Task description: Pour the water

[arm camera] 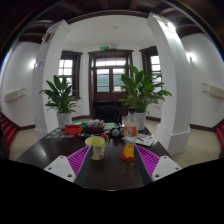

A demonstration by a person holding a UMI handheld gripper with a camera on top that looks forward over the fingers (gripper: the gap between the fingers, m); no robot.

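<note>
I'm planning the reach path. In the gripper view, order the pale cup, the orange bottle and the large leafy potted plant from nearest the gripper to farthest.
1. Pale cup, between the open gripper's fingers, left of centre.
2. Orange bottle, just beyond, right of centre; nearly level with the cup.
3. Large leafy potted plant, far behind the table.

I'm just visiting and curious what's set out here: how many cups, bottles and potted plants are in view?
Cups: 1, pale yellow cup just ahead of the open gripper
Bottles: 1, orange bottle
Potted plants: 2, left plant, right plant
Total: 4
</note>
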